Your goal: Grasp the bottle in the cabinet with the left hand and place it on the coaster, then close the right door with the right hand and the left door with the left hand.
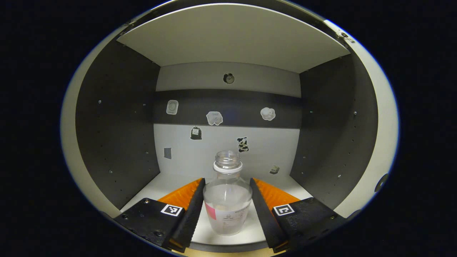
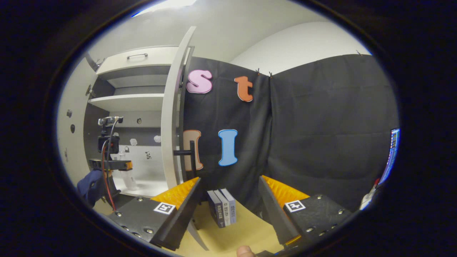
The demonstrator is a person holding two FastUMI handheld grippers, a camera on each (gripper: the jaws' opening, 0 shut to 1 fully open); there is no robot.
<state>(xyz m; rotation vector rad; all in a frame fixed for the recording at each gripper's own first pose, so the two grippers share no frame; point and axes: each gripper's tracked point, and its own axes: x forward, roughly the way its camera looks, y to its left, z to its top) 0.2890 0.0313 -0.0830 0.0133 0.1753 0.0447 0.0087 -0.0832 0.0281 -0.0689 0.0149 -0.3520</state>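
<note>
Pale shelving and dark side walls make up the open cabinet [image 1: 117, 117], seen from close in the left gripper view, with small stickers [image 1: 214, 117] dotted across its back panel. On the white cabinet floor a clear plastic bottle with a white neck ring, no cap and a pink-edged label [image 1: 227, 200] is stood upright near the front edge. The left tool [image 1: 227, 205] is held wide, its 2 fingers [image 1: 191, 208] set to either side of the bottle; whether they touch it cannot be told.

In the right gripper view the right tool [image 2: 228, 205] is seen spread wide with nothing between its fingers [image 2: 184, 210], hovering over a tan wooden counter [image 2: 246, 232]. 3 small upright books [image 2: 222, 207] are stood together on the counter ahead of it. To the left, the white right cabinet door [image 2: 171, 117] is swung open, edge-on, with a dark bar handle [image 2: 187, 154]. Inside the cabinet, farther off, the other tool with its camera and red cable [image 2: 109, 150] is seen by the bottle [image 2: 129, 178], and a blue sleeve [image 2: 91, 185] is visible behind it.
</note>
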